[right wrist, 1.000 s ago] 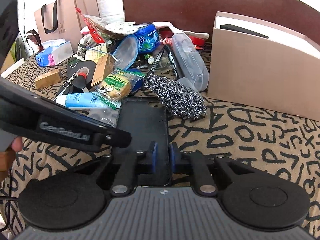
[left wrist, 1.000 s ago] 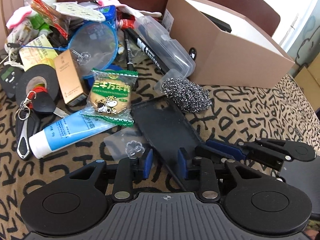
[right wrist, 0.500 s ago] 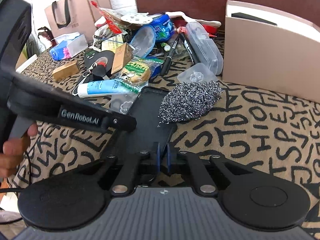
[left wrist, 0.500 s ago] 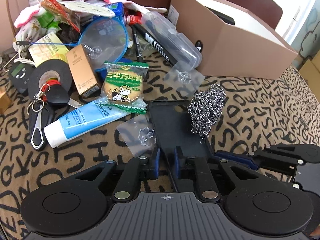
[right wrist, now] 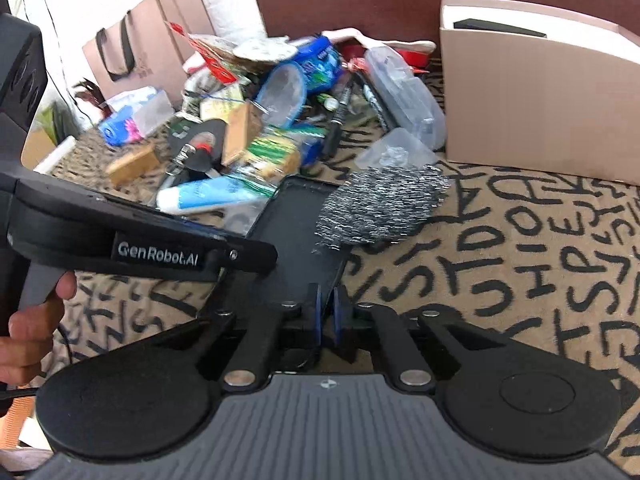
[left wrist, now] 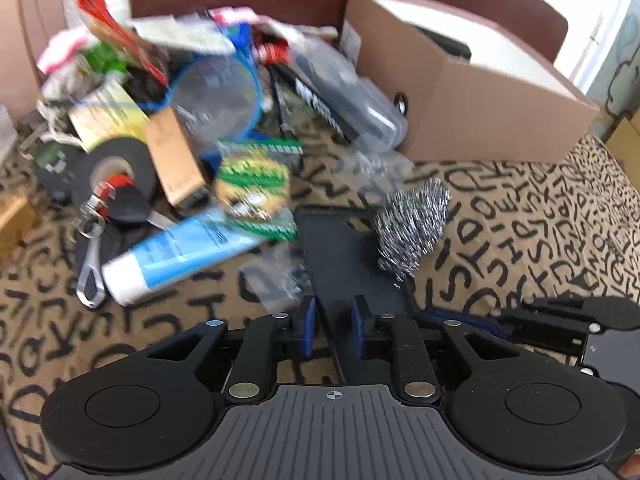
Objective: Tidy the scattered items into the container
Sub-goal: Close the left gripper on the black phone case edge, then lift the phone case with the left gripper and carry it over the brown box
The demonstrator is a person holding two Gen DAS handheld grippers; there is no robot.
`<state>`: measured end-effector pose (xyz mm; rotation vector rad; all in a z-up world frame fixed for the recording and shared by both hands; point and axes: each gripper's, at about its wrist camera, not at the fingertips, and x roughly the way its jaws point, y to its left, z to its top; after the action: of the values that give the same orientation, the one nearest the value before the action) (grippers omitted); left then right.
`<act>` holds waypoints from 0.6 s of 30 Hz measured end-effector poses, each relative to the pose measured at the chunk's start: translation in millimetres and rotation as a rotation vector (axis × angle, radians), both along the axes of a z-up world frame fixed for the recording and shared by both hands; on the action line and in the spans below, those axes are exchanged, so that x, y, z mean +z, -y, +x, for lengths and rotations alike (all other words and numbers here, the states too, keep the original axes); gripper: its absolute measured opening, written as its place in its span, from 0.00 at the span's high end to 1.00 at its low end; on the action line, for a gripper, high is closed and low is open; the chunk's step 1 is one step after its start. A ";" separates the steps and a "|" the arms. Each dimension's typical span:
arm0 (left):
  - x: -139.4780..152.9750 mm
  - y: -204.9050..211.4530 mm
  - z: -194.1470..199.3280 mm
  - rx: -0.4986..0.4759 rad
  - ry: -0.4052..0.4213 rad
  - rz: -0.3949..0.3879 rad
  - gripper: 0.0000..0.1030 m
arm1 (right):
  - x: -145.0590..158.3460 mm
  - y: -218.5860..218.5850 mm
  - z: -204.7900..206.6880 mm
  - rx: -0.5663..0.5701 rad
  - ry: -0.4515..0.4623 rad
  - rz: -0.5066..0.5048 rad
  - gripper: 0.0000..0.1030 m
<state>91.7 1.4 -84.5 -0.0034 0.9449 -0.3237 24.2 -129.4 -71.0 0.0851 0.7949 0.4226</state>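
Landmark: black phone case (left wrist: 348, 256), flat, matte, rounded corners, lying on the letter-printed cloth surface (left wrist: 532, 216).

- Your left tongs (left wrist: 333, 322): narrow and closing, pads clamped on the case's near edge.
- Your right tongs (right wrist: 327, 316): nearly together and closing, pinching the same case at its near right edge.
- Steel wool scourer (left wrist: 412, 228): shiny, wiry, tangled; resting on the case's far right corner.
- Cardboard box (left wrist: 472, 92), the container: smooth brown walls, open top; beyond the case to the right. Bare cloth lies between case and box, and to the right of the case, giving open room.
- Blue-and-white tube (left wrist: 180, 256): smooth, cylindrical; just left of the case.
- Green snack packet (left wrist: 252, 188): crinkled foil, beyond the tube.
- Black tape roll (left wrist: 114, 168), small tan carton (left wrist: 174, 160), clear plastic case (left wrist: 352, 96): crowded heap left of and beyond the case; no free room there.
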 end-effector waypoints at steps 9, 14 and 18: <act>33.1 -10.8 -12.2 0.026 0.092 -0.023 0.82 | 27.2 -9.0 -6.9 0.010 0.109 0.008 0.93; 47.9 -9.5 -17.0 0.021 0.126 -0.041 0.82 | 39.8 -5.5 -11.3 -0.002 0.154 0.011 0.94; 60.3 -1.3 -17.3 -0.001 0.157 -0.051 0.82 | 49.7 1.7 -13.9 -0.023 0.186 0.013 0.94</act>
<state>74.4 2.7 -24.2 -0.0234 0.7810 -0.3442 10.4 -131.1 -21.3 0.0662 0.6074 0.4074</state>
